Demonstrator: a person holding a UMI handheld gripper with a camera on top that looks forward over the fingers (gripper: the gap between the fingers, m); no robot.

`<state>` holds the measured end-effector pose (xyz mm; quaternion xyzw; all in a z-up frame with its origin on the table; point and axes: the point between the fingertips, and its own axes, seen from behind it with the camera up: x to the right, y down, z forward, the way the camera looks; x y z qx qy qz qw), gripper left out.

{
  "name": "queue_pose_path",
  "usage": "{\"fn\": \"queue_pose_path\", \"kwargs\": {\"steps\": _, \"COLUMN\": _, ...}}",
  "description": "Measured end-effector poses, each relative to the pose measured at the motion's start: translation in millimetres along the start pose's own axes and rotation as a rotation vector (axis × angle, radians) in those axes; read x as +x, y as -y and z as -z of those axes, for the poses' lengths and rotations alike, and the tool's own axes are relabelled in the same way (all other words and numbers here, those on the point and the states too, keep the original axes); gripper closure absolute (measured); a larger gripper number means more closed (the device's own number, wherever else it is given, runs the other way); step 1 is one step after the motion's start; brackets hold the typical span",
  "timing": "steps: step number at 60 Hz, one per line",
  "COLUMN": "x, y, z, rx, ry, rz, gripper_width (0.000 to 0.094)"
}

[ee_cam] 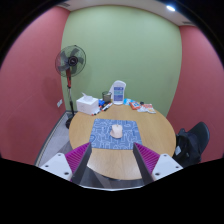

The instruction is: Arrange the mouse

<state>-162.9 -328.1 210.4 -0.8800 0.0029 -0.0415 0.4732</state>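
Gripper view | your hand-held gripper [112, 162] hangs wide open, empty | mouse [117, 130] sits on blue mat [103, 137], well beyond fingers | tabletop [150, 130] approach and grasp remain

The tool [111, 165] has two dark fingers, each bearing a ridged magenta pad [76, 157].

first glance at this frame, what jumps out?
The round wooden table just ahead of the open gripper, with a white mouse on a blue mat at its middle. Beyond the table, a black standing fan against the red wall, and a white box at the table's far edge.
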Motion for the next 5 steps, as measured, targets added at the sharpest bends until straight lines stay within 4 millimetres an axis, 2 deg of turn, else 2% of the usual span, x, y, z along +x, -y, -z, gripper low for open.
{"fn": "queue_pose_path", "kwargs": {"steps": 5, "x": -0.6, "y": 3.9, "z": 7.8, "rx": 0.014, "ry": 0.0, "rz": 0.004, "gripper_width": 0.0092}}
